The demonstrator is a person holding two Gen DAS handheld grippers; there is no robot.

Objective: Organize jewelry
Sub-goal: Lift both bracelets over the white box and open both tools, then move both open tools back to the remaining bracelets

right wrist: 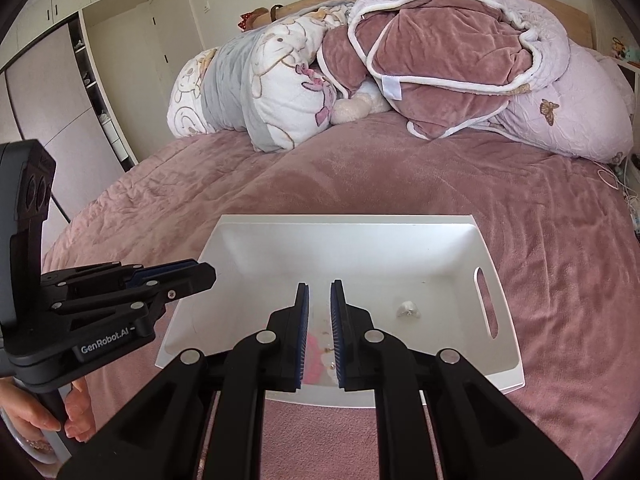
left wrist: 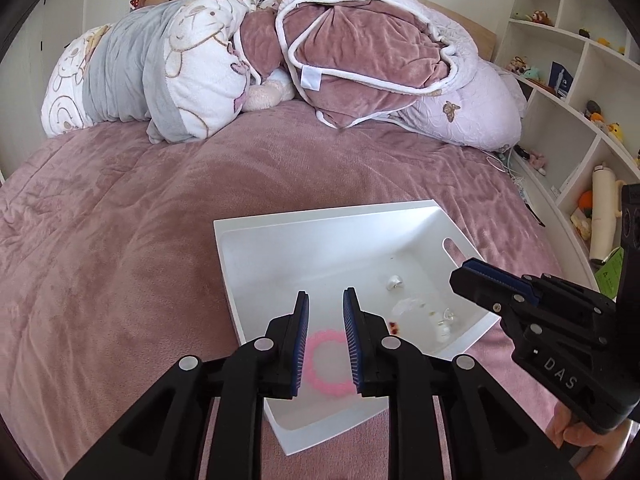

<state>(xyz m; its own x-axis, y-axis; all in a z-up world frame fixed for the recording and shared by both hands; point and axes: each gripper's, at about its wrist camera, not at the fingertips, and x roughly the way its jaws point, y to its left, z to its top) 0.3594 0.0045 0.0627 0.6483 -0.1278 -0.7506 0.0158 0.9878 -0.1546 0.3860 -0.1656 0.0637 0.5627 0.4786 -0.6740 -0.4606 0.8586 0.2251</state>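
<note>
Jewelry: pink ring [left wrist: 326,364] and small clear pieces [left wrist: 408,306] lying loose in white tray [left wrist: 320,224] on bed [left wrist: 140,220]. Ring sits beneath left gripper [left wrist: 326,308], jaws slightly parted, empty. Right gripper [right wrist: 319,300] likewise parted, holding nothing. Judged light, small, slippery; pinch ring across its band.

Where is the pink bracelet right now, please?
The pink bracelet lies inside the white tray on the bed, at its near corner, below the left gripper.
</note>
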